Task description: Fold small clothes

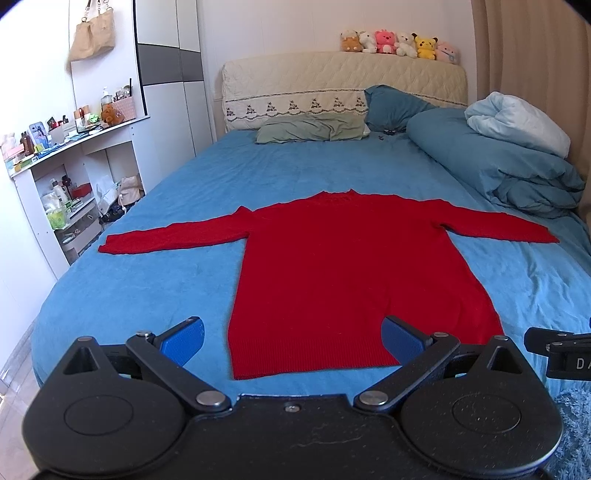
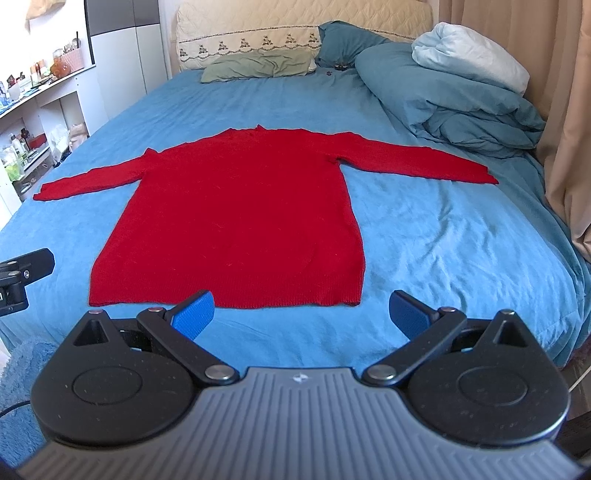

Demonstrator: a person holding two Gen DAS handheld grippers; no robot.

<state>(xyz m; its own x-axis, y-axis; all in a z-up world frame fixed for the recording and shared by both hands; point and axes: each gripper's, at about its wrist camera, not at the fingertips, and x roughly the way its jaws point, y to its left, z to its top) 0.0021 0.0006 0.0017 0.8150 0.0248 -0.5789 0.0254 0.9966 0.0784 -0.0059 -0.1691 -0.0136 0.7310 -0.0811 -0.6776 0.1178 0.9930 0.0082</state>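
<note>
Nearest to us, the left gripper (image 1: 291, 338) stands with its jaws spread wide and nothing between them; its blue pads (image 1: 183, 338) hang above the near edge of the bed, one over bare sheet, the other over the hem of the red sweater (image 1: 332, 273). The right gripper (image 2: 301, 314) is likewise wide apart and empty, poised just short of that hem. Each view catches a black corner of the other tool at its frame edge.

We find the red sweater lying flat on the blue bed sheet (image 2: 424, 236), hem toward us, collar away, both sleeves stretched straight out to the sides. It is unfolded.

The left view alone shows a fluffy blue rug (image 1: 576, 417) at lower right of the bed's foot; the right view shows similar blue pile at its lower left.

Farther on, a green pillow (image 1: 310, 127) and a blue pillow (image 1: 391, 105) lie against the quilted headboard (image 1: 332, 77), with a bundled blue duvet (image 2: 461, 107) on the right and a pale blanket (image 2: 469, 55) on top of it.

Only the left view shows the row of plush toys (image 1: 399, 44) along the headboard top and a beige bag (image 1: 92, 35) hanging on the wall. The white shelf unit (image 1: 79, 147) at left holds bottles and small items in its open compartments; we cannot make them out individually.
</note>
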